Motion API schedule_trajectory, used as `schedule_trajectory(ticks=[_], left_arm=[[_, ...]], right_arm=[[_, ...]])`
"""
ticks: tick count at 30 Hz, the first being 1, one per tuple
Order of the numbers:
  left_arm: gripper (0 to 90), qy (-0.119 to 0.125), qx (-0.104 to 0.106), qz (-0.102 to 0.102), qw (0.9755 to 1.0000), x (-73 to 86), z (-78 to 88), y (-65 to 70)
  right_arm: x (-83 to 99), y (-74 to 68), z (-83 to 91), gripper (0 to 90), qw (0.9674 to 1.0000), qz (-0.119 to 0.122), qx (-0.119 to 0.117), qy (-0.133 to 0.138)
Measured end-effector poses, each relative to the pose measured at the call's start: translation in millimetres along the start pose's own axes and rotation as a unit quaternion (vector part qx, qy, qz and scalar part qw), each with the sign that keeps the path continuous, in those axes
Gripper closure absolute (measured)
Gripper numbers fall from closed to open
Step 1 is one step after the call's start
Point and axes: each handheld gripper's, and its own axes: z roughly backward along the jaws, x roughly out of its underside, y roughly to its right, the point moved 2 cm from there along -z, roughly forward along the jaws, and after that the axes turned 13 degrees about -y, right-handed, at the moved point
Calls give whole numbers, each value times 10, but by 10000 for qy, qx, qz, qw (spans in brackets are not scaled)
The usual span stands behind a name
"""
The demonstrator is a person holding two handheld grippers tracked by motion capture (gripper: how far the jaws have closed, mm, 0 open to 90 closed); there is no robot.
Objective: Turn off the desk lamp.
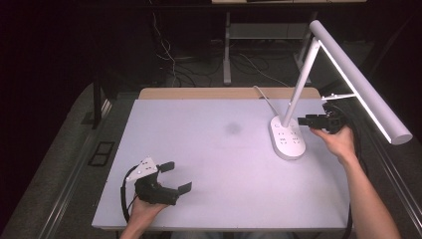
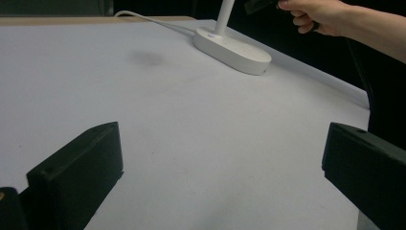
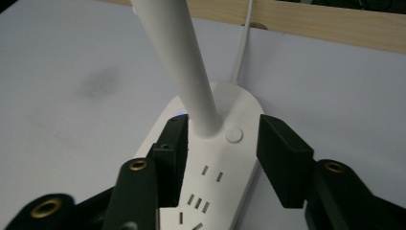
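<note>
We see a white desk lamp (image 1: 303, 89) standing near the far right corner of the pale table (image 1: 214, 164), its oval base (image 1: 287, 138) lying close to the table's right edge and a little short of the far wooden edge strip (image 1: 224, 93). The lamp's stem (image 3: 184, 62) rises tilted from the far end of the base, and the long lamp head (image 1: 363, 84) reaches out past the table's right edge, high above the person's right forearm. Our right gripper (image 1: 304, 121) comes in from the right, level over the base; in the right gripper view its black jaws stand partly closed on either side of the foot of the stem, the left one just beside it and the right one apart, with a gap we can see, so nothing is clamped. A small round button (image 3: 233, 134) sits on the base between the jaws, beside rows of socket slots. The white cable (image 1: 263, 99) leaves the base toward the far edge. Our left gripper (image 1: 179, 177) rests low near the table's near left corner, jaws spread wide with only bare tabletop between them. The middle and left of the table lie open, with a faint grey smudge (image 1: 232, 128) left of the base; the tight spot is around the stem, under the head.
</note>
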Motion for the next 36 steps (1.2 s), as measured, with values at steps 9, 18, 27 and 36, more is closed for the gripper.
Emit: schedule_trajectory(ticks=[9,18,27,36], left_arm=[[0,-19,-14,20,10000,6,-3,-16],[0,-17,-27,53,10000,10,5,-30],[0,-14,-50,78,10000,7,8,-52],[0,7,-61,125,9999,8,5,-60]], right_arm=[[-27,101,-126,754,9993,-111,-349,71],[-64,166,-301,898,9983,-269,-526,-6],[-121,198,-465,899,9984,-282,-462,-144],[-93,221,-609,900,9979,-355,-427,-338]])
